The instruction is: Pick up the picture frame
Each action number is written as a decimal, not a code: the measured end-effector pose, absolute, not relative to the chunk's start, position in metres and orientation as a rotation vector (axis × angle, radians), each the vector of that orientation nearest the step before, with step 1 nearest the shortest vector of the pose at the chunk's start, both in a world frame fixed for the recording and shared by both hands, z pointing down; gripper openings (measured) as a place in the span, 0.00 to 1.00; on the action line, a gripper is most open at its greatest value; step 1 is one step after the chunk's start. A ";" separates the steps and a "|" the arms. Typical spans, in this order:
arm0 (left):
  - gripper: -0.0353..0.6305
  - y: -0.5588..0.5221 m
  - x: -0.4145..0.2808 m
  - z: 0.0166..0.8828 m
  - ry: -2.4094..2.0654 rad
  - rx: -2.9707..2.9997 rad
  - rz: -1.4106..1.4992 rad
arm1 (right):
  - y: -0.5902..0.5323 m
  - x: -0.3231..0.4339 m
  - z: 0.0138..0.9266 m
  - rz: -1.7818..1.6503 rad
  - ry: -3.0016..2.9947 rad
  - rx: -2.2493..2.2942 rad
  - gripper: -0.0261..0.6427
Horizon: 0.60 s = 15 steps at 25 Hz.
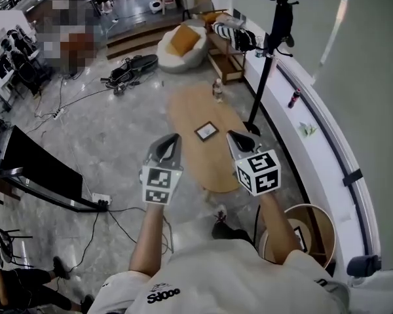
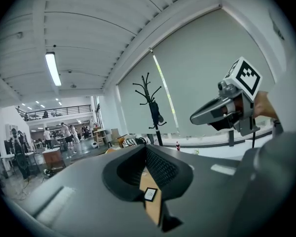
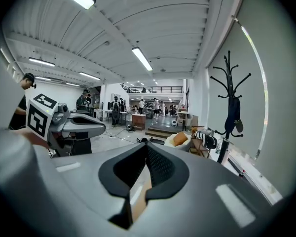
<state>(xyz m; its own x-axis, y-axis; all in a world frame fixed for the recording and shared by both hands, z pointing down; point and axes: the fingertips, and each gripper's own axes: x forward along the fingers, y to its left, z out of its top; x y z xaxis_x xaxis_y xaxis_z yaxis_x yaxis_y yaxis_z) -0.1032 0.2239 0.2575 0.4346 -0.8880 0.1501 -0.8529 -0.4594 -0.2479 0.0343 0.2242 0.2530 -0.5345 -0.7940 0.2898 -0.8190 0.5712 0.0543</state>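
the picture frame (image 1: 206,131) lies flat on the oval wooden counter (image 1: 190,106), near the middle of the head view. it has a dark border around a pale centre. it sits skewed to the counter's length, one corner aimed toward the lower edge of the picture. its longer edges seem to run from lower left to upper right, though it looks close to square from this height. in the left gripper view it shows again as a small dark-edged rectangle (image 2: 150,194) on the wood, far beyond the tips.

the left claw (image 1: 174,139) hangs just left of and below the frame in the head view, over the counter's near-left edge and clear of the frame. its jaws are drawn together with nothing between them. the right claw (image 1: 234,137) is just right of the frame, also apart from it, jaws likewise closed and holding nothing. both point up the picture, along the counter.

further out, a bottle (image 1: 217,90) stands at the counter's far end. a black coat stand (image 1: 275,44) rises at the upper right by the curved pale ledge. a white beanbag (image 1: 181,44) with an orange cushion sits at the upper middle, and a round wooden stool (image 1: 318,231) stands at the lower right.
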 end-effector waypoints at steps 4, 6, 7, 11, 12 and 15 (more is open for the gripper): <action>0.07 0.162 -0.094 0.252 1.580 -2.544 -0.388 | 0.162 0.046 0.246 0.126 -2.525 1.312 0.05; 0.07 0.135 -0.090 0.251 1.588 -2.548 -0.392 | 0.135 0.052 0.244 0.134 -2.519 1.311 0.04; 0.07 0.124 -0.088 0.251 1.588 -2.551 -0.392 | 0.123 0.054 0.245 0.138 -2.515 1.309 0.04; 0.07 0.085 -0.080 0.259 1.597 -2.572 -0.396 | 0.086 0.063 0.252 0.159 -2.502 1.303 0.05; 0.07 0.076 -0.078 0.261 1.599 -2.577 -0.401 | 0.077 0.067 0.254 0.168 -2.500 1.303 0.05; 0.07 0.049 -0.070 0.267 1.602 -2.586 -0.420 | 0.051 0.076 0.262 0.199 -2.491 1.299 0.04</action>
<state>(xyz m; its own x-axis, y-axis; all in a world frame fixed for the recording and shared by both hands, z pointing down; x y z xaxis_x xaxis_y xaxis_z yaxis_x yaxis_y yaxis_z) -0.0696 0.0495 0.2669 0.4190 -0.8871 0.1936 -0.8679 -0.4539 -0.2019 0.0763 0.0513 0.2625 -0.5334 -0.7717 0.3463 -0.8170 0.5761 0.0256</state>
